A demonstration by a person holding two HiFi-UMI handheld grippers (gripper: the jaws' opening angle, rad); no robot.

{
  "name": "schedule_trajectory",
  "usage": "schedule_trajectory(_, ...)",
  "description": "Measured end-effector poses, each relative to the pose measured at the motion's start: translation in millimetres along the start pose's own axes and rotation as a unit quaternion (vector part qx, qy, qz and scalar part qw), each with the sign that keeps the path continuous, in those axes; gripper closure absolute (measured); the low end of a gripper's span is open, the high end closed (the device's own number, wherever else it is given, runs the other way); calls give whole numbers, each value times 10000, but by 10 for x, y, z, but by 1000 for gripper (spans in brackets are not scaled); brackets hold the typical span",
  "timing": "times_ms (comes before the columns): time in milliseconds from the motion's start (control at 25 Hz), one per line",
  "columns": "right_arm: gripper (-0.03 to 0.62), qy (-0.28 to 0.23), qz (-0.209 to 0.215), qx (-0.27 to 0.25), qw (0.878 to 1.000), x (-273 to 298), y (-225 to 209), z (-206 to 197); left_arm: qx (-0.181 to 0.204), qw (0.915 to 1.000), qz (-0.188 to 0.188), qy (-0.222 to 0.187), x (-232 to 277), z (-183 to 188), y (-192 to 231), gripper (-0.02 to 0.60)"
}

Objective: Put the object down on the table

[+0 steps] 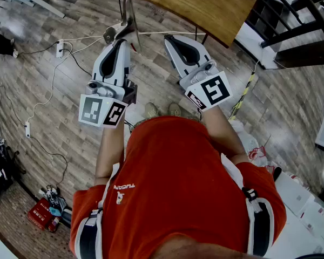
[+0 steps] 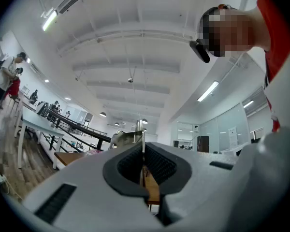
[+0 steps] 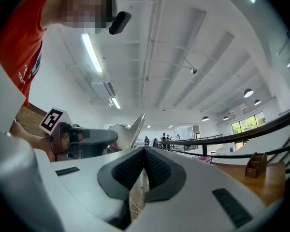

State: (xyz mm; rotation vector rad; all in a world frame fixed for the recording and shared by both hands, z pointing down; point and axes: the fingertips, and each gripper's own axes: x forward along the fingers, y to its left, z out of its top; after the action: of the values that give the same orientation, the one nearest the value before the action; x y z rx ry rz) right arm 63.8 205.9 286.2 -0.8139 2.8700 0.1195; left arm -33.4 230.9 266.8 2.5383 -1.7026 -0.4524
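Presently, the metal utensil point(image 1: 128, 20) is clamped edge-on between the fully closed jaws of the left gripper point(image 1: 121, 42). It is pointed toward 12 o'clock, near the wooden table point(image 1: 205, 4) edge. The right gripper point(image 1: 171, 39) is closed on nothing.

Left gripper point(image 1: 123, 41) and right gripper point(image 1: 171, 41) point forward, side by side, jaws together
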Motion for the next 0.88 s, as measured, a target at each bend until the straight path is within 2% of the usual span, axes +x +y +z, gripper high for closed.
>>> schedule_trajectory(480, 569, 14, 12, 4, 10000, 288, 153, -58, -156, 9999, -49, -49, -86, 26, 306, 572)
schedule_trajectory(880, 569, 160, -241, -112, 9995, 722, 289, -224, -227, 9995, -228, -58, -165, 108, 869, 572)
